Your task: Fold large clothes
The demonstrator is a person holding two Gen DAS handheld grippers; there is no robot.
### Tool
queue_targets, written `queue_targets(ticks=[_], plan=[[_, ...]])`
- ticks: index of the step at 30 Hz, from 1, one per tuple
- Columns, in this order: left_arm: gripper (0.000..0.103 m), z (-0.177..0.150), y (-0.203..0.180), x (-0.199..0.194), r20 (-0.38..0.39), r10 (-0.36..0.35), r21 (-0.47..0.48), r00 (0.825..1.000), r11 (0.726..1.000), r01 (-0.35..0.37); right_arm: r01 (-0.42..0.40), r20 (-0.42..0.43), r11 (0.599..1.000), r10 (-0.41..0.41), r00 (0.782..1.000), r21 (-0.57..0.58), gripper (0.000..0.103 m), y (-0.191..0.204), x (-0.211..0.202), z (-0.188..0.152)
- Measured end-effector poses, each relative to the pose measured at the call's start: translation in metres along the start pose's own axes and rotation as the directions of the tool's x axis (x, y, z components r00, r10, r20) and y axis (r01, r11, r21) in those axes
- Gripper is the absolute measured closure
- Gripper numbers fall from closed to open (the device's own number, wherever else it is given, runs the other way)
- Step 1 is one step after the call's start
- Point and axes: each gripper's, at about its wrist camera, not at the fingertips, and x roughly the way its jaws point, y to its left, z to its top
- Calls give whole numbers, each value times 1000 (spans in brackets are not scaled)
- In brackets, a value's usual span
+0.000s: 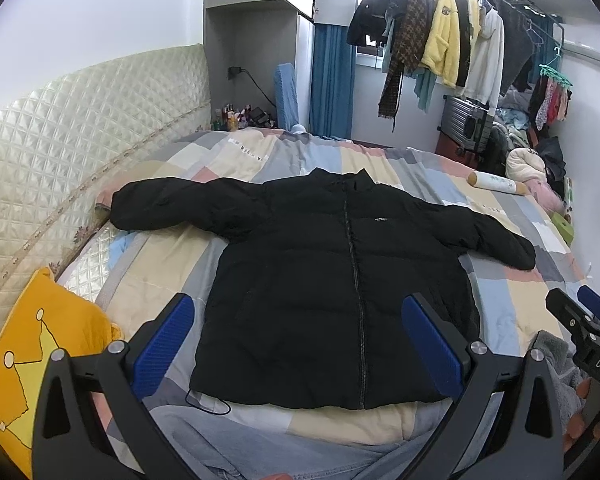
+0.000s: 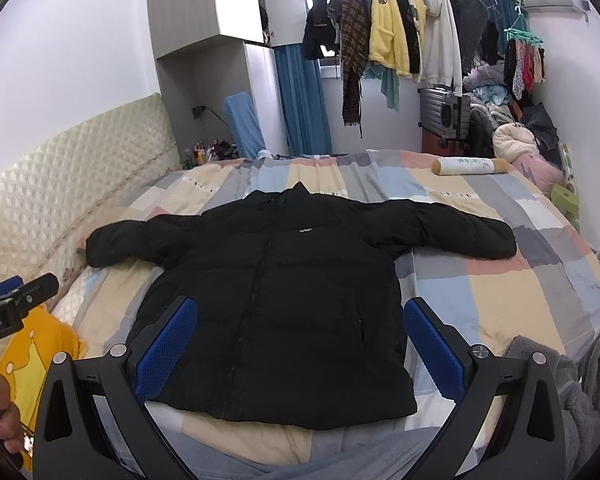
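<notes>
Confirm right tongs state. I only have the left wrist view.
Observer: Right tongs are open, nothing between them, aimed at the black jacket.
Operator: Jacket's right hem corner? It's hidden in my view.
Observer: The hem corner lies flat on the bedspread, uncovered.
Operator: Anything beside it?
Observer: A grey fleece garment is heaped at the bed's right edge, apart from the jacket.

Black puffer jacket (image 2: 272, 288) flat on bed (image 2: 500, 296), zipped, sleeves spread.
Right gripper (image 2: 300, 344) wide open above the hem, holding nothing. Left gripper (image 2: 16, 300) at left edge; rolled pillow (image 2: 468, 167) near far-right corner.
</notes>
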Motion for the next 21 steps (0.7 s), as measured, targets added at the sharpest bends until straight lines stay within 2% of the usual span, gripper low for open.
queue_targets(ticks=[21], plan=[[0, -10, -2, -3, -22, 3, -10, 1000, 1000, -3, -11, 11, 1000, 11, 1000, 0, 0, -4, -9, -2]])
